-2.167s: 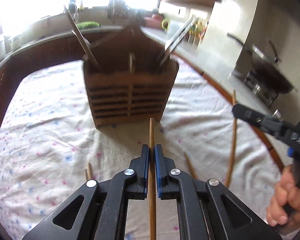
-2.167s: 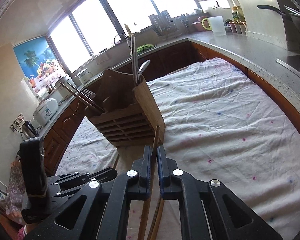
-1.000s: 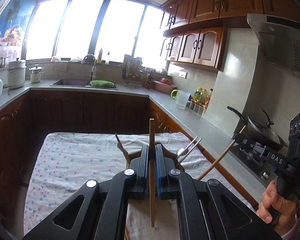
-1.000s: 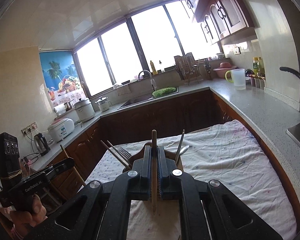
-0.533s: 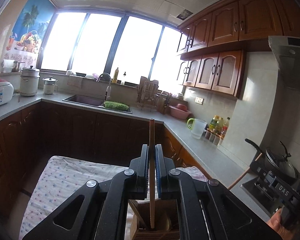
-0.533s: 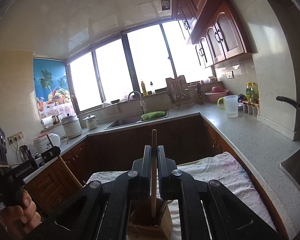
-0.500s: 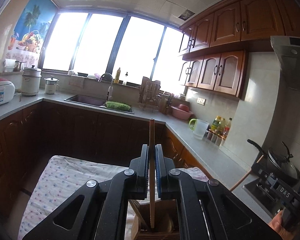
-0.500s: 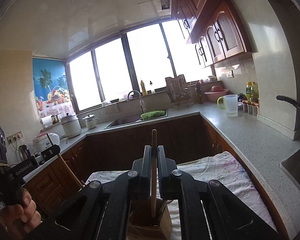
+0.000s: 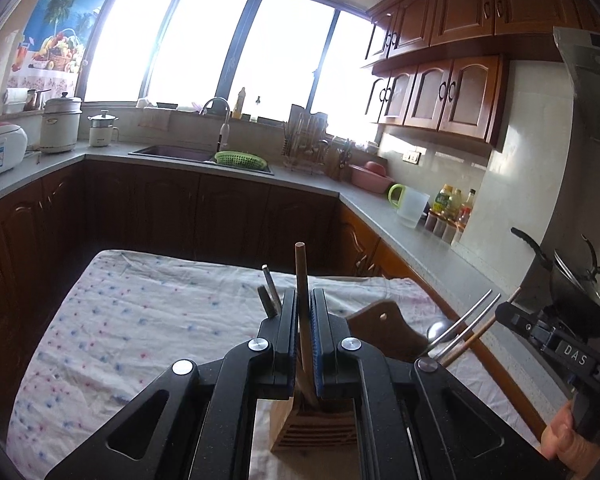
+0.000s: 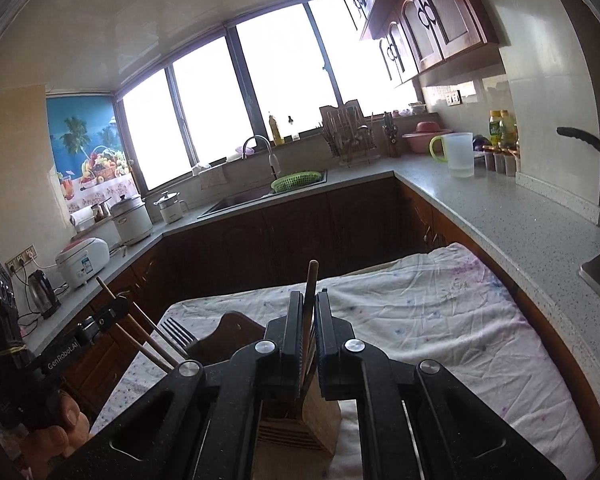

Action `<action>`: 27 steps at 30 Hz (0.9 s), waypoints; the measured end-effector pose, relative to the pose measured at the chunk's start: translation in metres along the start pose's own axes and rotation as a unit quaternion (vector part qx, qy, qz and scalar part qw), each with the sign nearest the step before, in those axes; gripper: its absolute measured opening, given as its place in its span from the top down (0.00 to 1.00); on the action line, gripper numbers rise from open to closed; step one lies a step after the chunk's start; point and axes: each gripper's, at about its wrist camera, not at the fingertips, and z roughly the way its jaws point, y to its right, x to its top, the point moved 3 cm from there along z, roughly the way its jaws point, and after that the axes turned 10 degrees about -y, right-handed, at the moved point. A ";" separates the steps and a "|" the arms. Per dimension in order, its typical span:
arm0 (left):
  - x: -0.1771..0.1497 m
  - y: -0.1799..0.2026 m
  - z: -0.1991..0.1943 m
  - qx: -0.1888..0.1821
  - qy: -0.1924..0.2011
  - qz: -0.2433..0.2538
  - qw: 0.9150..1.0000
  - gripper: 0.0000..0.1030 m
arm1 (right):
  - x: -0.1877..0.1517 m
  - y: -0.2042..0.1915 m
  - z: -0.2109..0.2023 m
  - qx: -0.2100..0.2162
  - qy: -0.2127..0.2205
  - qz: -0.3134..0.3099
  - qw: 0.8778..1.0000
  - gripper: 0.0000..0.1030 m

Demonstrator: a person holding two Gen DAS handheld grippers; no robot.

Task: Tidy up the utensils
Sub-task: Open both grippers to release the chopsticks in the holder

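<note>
Both my tongs have sunk toward the wooden holder (image 9: 316, 428); left tongs (image 9: 304, 344) and right tongs (image 10: 309, 344) each clamp one chopstick (image 9: 301, 280) upright above its slots.

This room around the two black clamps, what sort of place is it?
A home kitchen, most likely: a sink with a tap under the windows, wooden wall cabinets, and a rice cooker on the counter.

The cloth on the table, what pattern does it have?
The cloth is white with small pink and blue dots, clearest in the left wrist view.
</note>
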 end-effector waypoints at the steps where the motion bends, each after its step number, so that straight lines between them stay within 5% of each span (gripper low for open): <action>1: 0.005 -0.006 -0.006 0.000 0.005 0.003 1.000 0.95 | -0.003 0.001 0.004 0.001 -0.007 0.002 1.000 0.95; 13: 0.015 -0.012 -0.010 -0.008 -0.014 0.009 1.000 0.95 | -0.005 0.006 0.008 0.014 -0.017 0.020 1.000 0.89; 16: 0.017 -0.010 -0.020 -0.029 -0.012 0.007 0.999 0.82 | -0.003 0.007 0.003 0.026 -0.015 0.027 0.999 0.73; 18: 0.018 -0.009 -0.033 -0.030 0.002 0.006 1.000 0.63 | -0.001 0.006 -0.006 0.037 -0.003 0.030 0.999 0.50; 20: 0.018 -0.010 -0.047 -0.030 0.014 0.003 0.999 0.54 | 0.000 0.005 -0.019 0.041 0.016 0.034 0.998 0.27; 27: -0.007 -0.024 -0.087 -0.018 0.028 -0.022 0.999 0.31 | -0.008 0.012 -0.054 0.040 0.044 0.050 0.997 0.14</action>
